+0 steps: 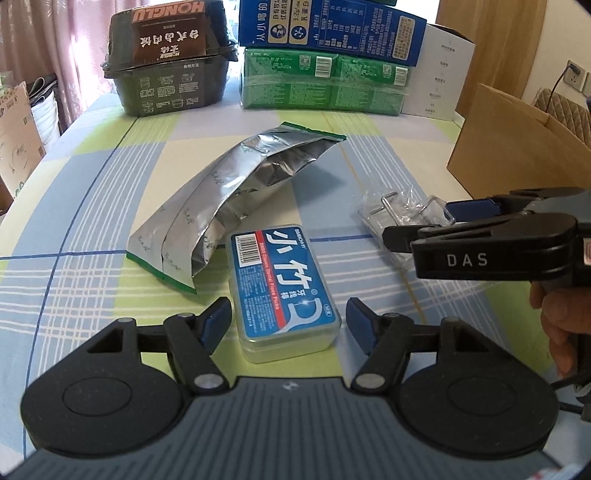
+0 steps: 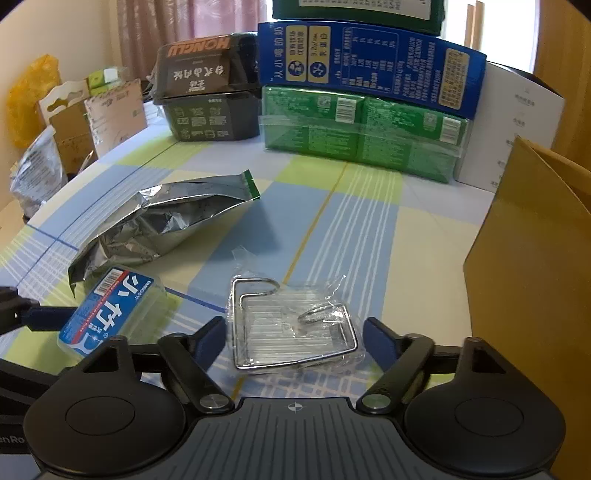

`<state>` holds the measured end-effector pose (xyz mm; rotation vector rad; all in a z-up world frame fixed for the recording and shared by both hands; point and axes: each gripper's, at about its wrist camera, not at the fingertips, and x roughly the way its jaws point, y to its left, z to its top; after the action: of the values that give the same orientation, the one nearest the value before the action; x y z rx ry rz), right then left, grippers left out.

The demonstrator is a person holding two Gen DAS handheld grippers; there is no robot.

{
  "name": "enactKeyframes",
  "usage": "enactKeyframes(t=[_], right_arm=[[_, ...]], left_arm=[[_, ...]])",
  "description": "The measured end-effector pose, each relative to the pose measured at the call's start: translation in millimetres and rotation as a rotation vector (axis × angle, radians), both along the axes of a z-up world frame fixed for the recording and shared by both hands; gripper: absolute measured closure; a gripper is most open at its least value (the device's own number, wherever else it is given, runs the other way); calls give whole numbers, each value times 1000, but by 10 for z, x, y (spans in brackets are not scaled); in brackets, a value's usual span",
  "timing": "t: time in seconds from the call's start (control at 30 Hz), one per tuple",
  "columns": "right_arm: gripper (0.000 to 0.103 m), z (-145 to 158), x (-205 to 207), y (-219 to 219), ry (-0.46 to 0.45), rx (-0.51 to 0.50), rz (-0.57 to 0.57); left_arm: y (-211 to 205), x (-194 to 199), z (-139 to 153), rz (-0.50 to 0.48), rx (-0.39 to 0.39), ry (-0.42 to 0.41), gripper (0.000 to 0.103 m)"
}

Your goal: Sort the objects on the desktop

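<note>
Checked tablecloth [image 1: 92, 206] covers the table. Nearest, the left gripper [image 1: 288, 317] has its jaws apart around a dental floss pick box [image 1: 284, 284], not pressing it. The right gripper [image 2: 293, 338] stands open around a bagged wire hook [image 2: 291, 325]. Farther lies a silver foil pouch [image 1: 229, 195], then stacked cartons [image 1: 325, 33].

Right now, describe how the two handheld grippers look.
Both are alike. The left gripper and right gripper have a ribbed grey body, black linkage arms with silver pivot pins, round black discs on each side, and blue pads on black fingers. The right one bears white letters "DAS" on its side, and a dark cable trails below it.
</note>
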<state>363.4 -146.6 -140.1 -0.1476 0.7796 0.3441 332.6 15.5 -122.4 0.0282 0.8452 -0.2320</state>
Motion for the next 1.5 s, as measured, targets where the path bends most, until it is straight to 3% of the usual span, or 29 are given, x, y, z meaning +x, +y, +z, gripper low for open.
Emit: enactKeyframes(t=[0.13,0.17,0.27,0.3,0.47,0.63,1.03,1.1,1.13,1.2,1.4,1.5], right_arm=[[21,-52,43,-31,27,16,-7],[30,-60,51,-40,34,18,-11],[36,-45,42,-57,44,25,-33],[36,-36,29,-72,50,34,-48],[36,33,-141,-126,94,42,-94],[36,133,-629,-140,124,48,-112],[36,219,-1881,-359,137,63,-124],[36,213,-1952,-376,127,66,-139],[35,208,-1974,-376,118,63,-147],[35,199,-1970,-376,107,56,-155],[34,127,-1955,-329,74,-16,-125],[27,101,-1960,-331,58,-30,-121]], left_arm=[[-9,15,-11,-5,1,-5,39],[-12,17,-14,-6,2,-5,39],[-22,24,-24,-12,5,-1,41],[-25,24,-24,-12,9,-1,46],[-29,2,-11,-17,12,5,47],[-54,-188,30,-35,9,20,47],[-79,-1357,183,-138,27,49,46],[-49,-1486,157,-125,32,51,44],[-38,-1531,145,-110,33,48,35],[-29,-1582,128,-87,26,33,30],[-93,-1502,120,-29,15,-12,30],[-126,-1419,60,-12,32,4,37]])
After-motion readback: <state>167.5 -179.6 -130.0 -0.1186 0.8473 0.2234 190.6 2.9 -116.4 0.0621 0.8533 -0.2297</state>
